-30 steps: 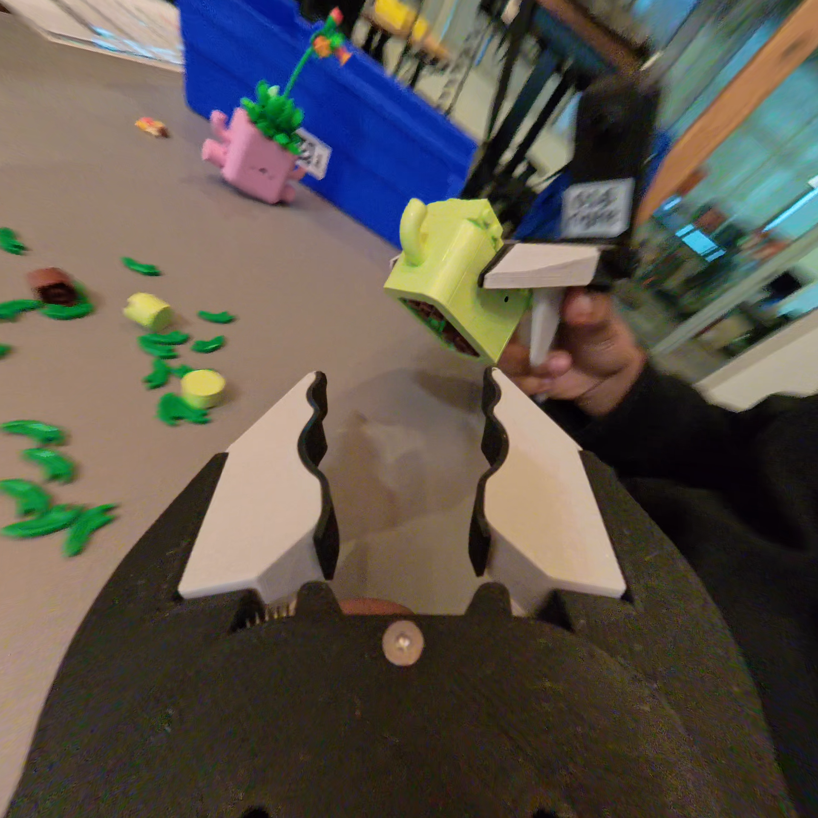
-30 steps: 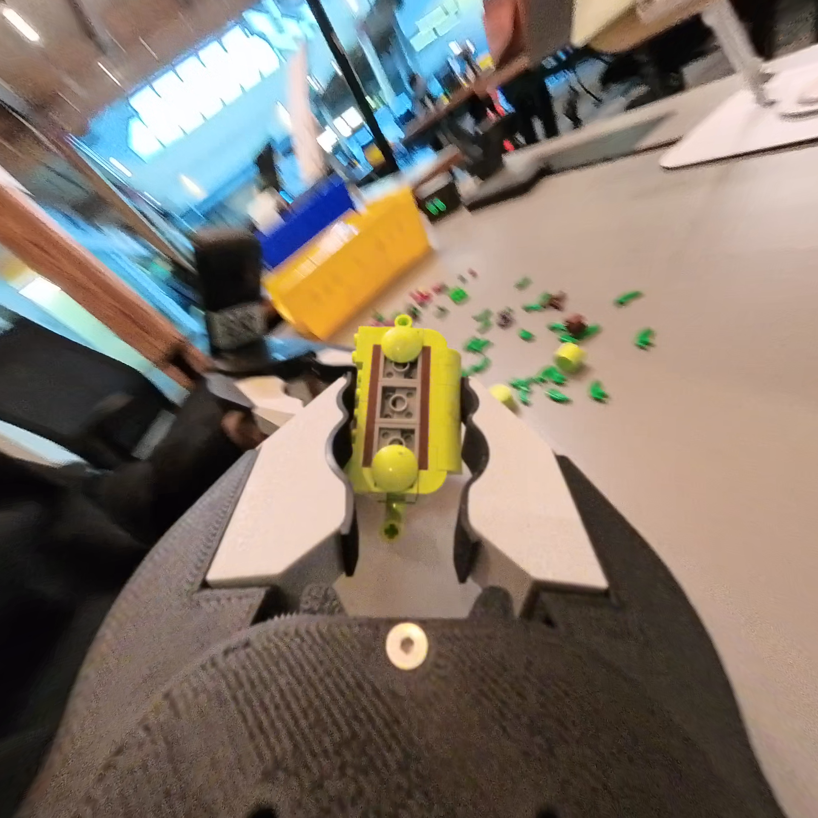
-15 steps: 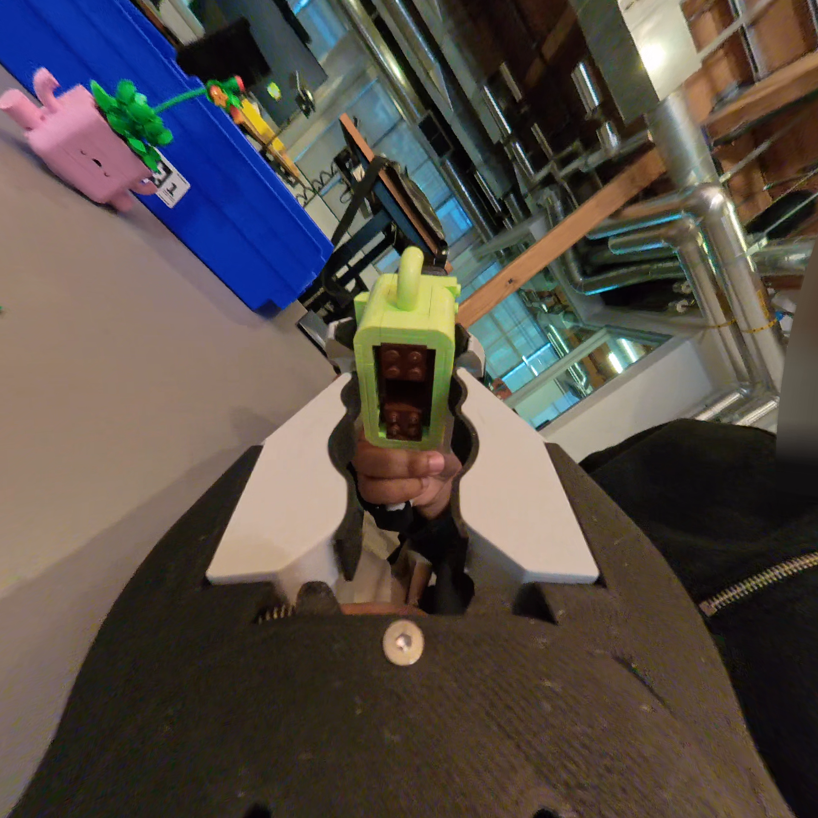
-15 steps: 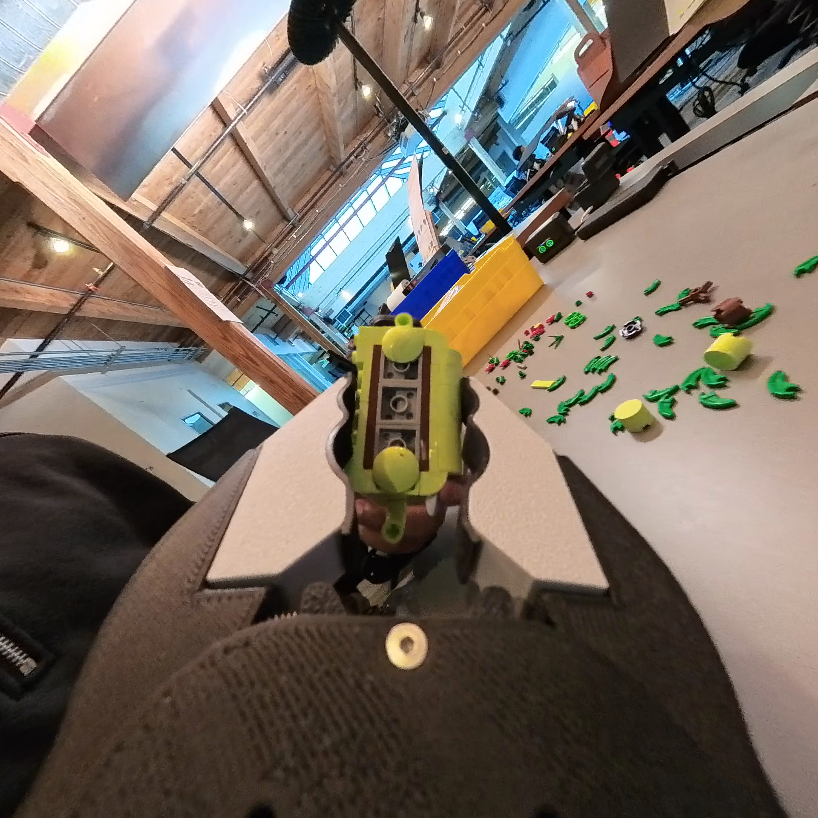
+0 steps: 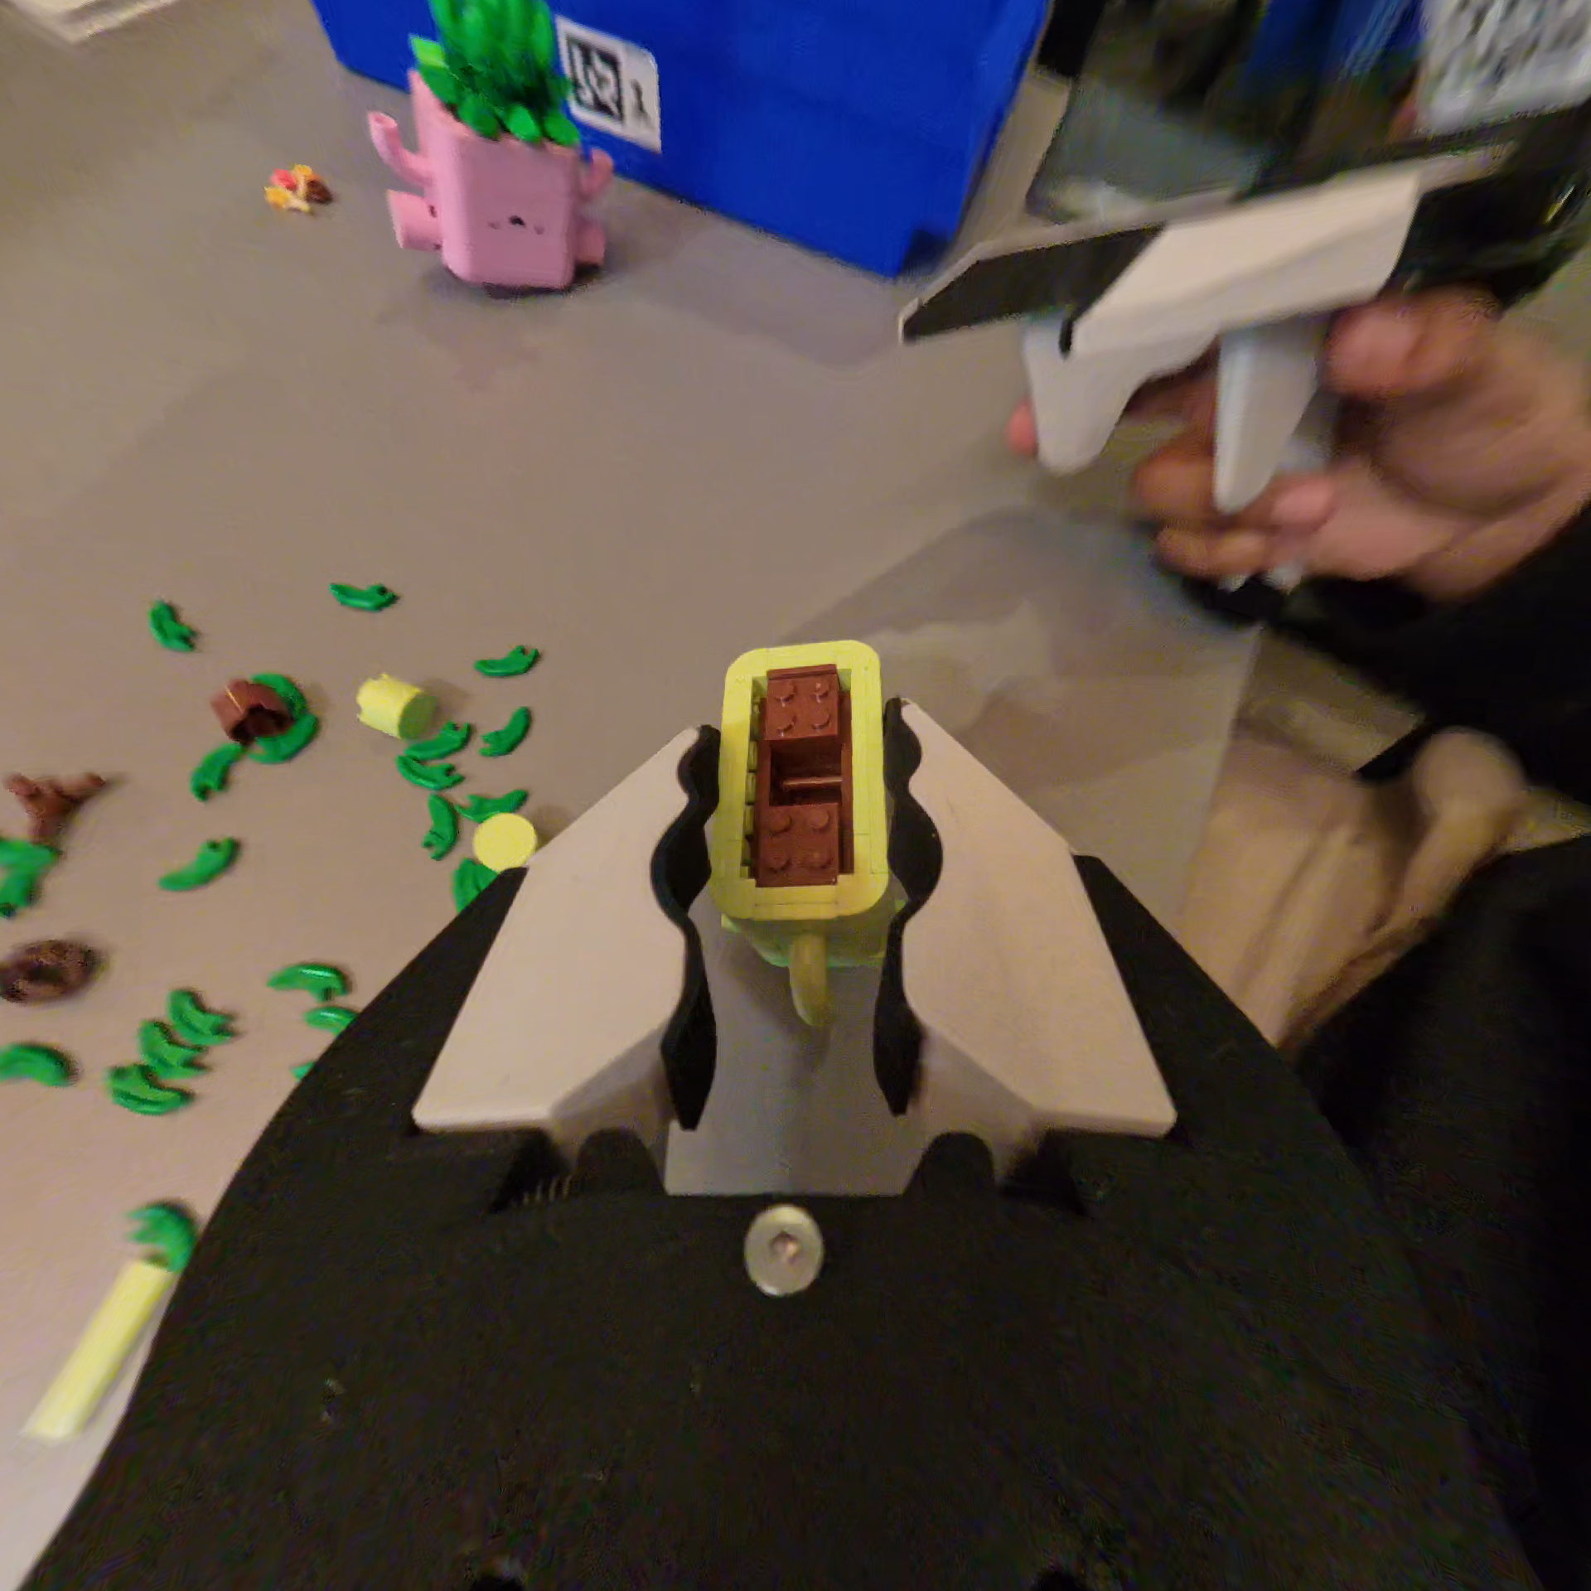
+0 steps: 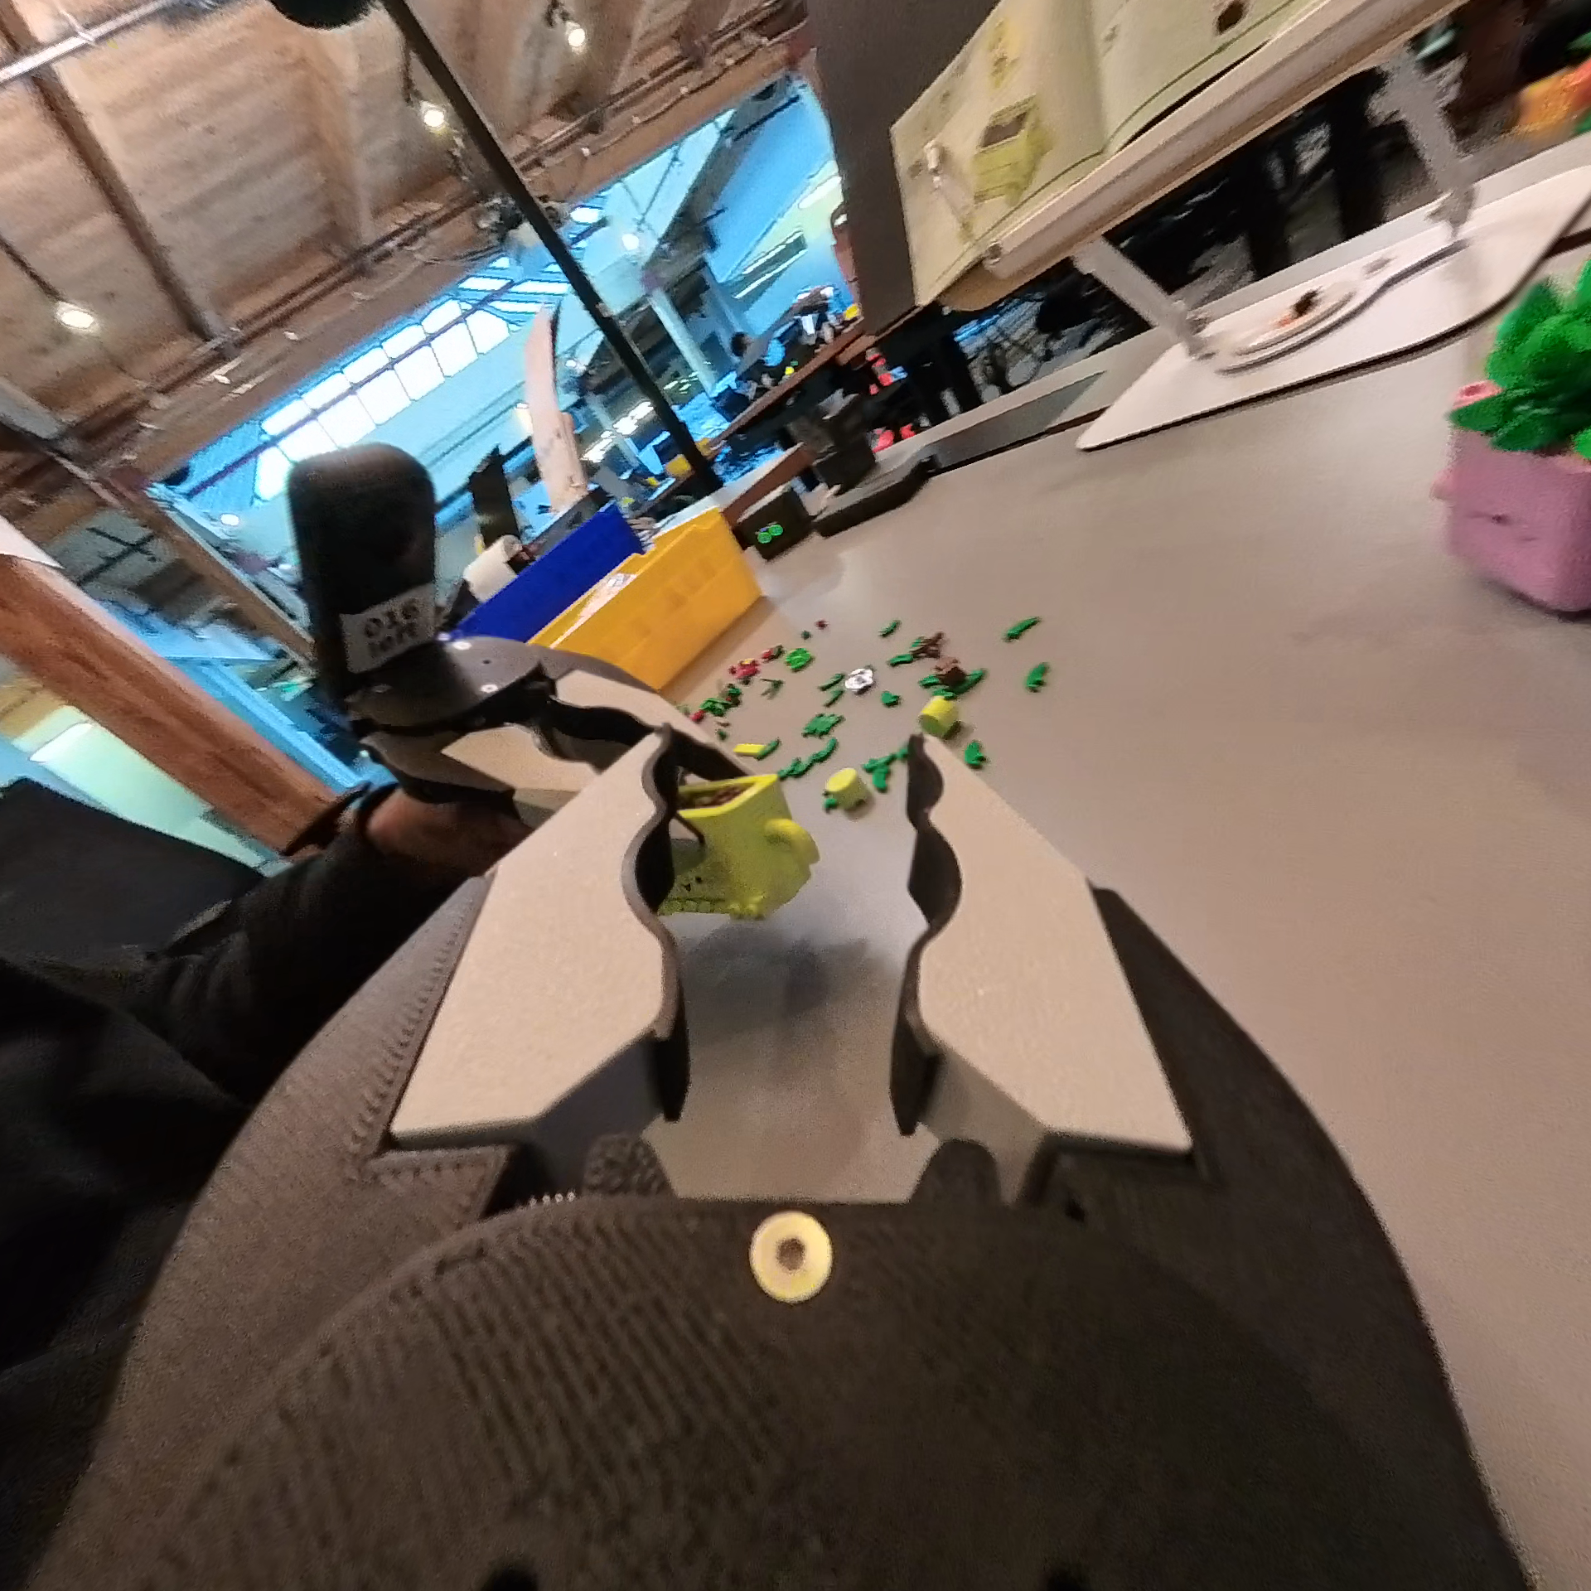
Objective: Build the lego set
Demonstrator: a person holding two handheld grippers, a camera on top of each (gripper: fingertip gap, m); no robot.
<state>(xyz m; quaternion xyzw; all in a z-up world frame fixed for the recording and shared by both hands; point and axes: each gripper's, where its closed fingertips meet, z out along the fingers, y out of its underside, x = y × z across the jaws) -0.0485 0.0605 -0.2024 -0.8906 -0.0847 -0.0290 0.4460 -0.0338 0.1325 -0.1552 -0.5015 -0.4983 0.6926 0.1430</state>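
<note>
My left gripper [image 5: 799, 732] is shut on a lime-green lego pot [image 5: 802, 783] with brown bricks inside, its open top facing up, just above the grey table [image 5: 603, 448]. The same pot [image 6: 740, 848] shows in the right wrist view, held by the left gripper [image 6: 654, 766]. My right gripper [image 6: 788, 758] is open and empty, a little to the right of the pot. It also shows in the left wrist view [image 5: 990, 293], held by a hand at the upper right. Loose green leaf pieces [image 5: 439, 766], lime cylinders [image 5: 396, 706] and brown pieces [image 5: 250, 710] lie to the left.
A finished pink lego pot with green leaves [image 5: 499, 189] stands at the far side by a blue bin [image 5: 818, 112]. A yellow bin [image 6: 663, 594] and a blue one sit at the table's far left end. A stand holding an open booklet [image 6: 1119, 103] is at the back right. Tip to tip, the grippers are about 9 centimetres apart.
The right gripper has let go of the lime pot and drawn back, open. The left gripper now holds the pot alone and has tipped down over the table.
</note>
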